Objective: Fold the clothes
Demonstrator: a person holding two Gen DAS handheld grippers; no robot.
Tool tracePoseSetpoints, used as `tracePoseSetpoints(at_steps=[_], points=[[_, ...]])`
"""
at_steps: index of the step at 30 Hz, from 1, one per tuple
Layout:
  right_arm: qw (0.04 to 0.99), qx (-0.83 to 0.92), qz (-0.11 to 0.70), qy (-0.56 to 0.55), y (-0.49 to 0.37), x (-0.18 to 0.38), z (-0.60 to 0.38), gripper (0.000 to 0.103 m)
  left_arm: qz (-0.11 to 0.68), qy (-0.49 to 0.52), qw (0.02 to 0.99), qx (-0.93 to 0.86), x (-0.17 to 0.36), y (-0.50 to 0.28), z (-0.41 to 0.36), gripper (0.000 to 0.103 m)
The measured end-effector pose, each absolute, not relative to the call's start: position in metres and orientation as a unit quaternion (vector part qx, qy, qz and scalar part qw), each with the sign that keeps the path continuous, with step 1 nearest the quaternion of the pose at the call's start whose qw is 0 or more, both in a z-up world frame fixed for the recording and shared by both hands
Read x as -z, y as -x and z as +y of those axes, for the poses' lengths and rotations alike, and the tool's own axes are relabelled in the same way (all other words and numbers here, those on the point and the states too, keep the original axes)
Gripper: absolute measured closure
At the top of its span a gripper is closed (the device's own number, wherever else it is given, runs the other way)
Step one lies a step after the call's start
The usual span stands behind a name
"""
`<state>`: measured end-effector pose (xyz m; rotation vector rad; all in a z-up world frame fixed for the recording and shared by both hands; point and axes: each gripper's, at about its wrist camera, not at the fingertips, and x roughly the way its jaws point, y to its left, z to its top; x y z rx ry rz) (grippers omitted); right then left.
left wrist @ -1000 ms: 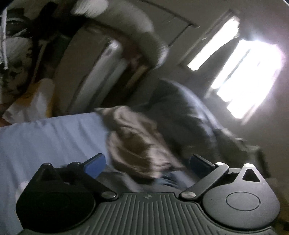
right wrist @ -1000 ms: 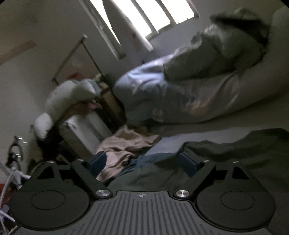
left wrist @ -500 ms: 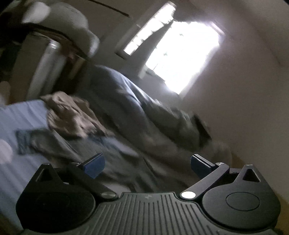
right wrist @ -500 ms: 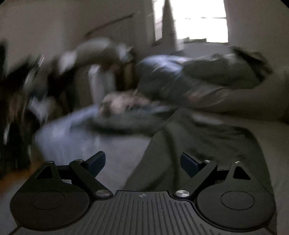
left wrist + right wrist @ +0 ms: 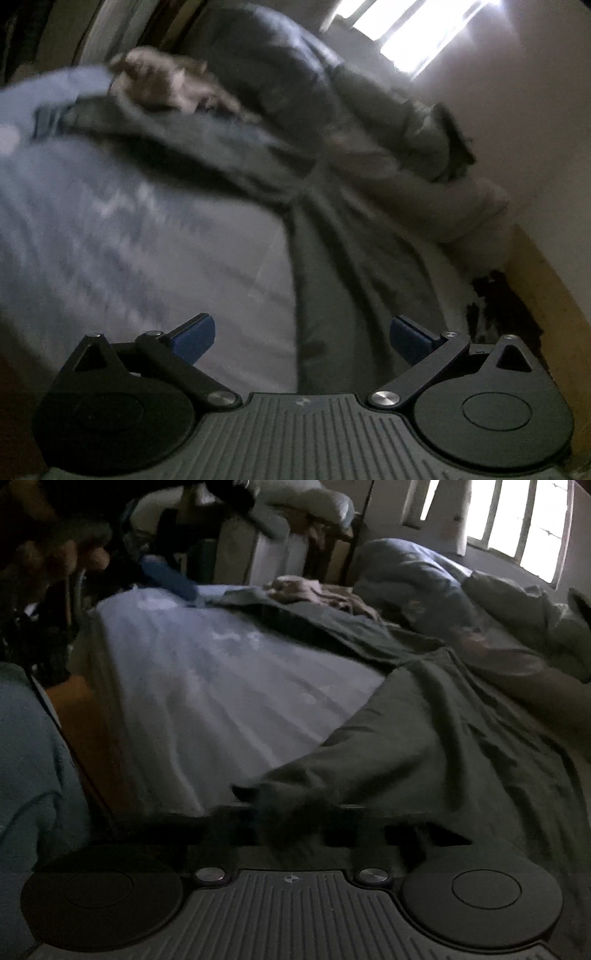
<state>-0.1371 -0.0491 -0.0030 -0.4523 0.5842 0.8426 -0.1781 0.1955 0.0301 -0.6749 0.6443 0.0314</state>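
Note:
A dark green garment (image 5: pixel 461 738) lies spread on a bed with a pale blue sheet (image 5: pixel 229 679). My right gripper (image 5: pixel 291 819) is shut on the garment's near corner, which bunches over the jaws and hides the fingertips. In the left wrist view the same garment (image 5: pixel 351 266) runs away from me. My left gripper (image 5: pixel 301 338) is open, blue pads (image 5: pixel 194 338) apart, just above the garment's near edge and the sheet (image 5: pixel 129 240). It holds nothing.
A beige garment (image 5: pixel 314 592) and a dark blue one lie crumpled at the far end of the bed. A bunched duvet (image 5: pixel 424 576) fills the far right under a bright window (image 5: pixel 517 528). Cluttered furniture stands at far left. A wooden bed edge (image 5: pixel 546 295) shows.
Both grippers swung down toward the bed. My right gripper, open before, has closed on the green garment's corner. My left gripper stays open and now faces the garment's near edge.

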Motion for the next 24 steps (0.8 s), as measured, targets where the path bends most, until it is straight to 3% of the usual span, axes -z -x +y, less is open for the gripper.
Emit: tracePoseSetpoints(at_steps=[6, 15, 21, 24], points=[[0.862, -0.351, 0.355, -0.088, 0.102, 0.009, -0.119, 0.093, 0.348, 0.366, 0.863, 0.010, -0.002, 0.175, 0.180, 0.000], [0.783, -0.288, 0.393, -0.386, 0.078, 0.056, -0.205, 0.093, 0.378, 0.387, 0.840, 0.031, 0.019, 0.154, 0.154, 0.000], [0.741, -0.301, 0.404, -0.444, 0.077, 0.077, -0.219, 0.093, 0.389, 0.412, 0.822, 0.067, 0.034, 0.138, 0.130, 0.000], [0.778, -0.342, 0.383, -0.363, 0.085, 0.057, -0.204, 0.093, 0.384, 0.432, 0.812, 0.080, 0.038, 0.132, 0.123, 0.000]])
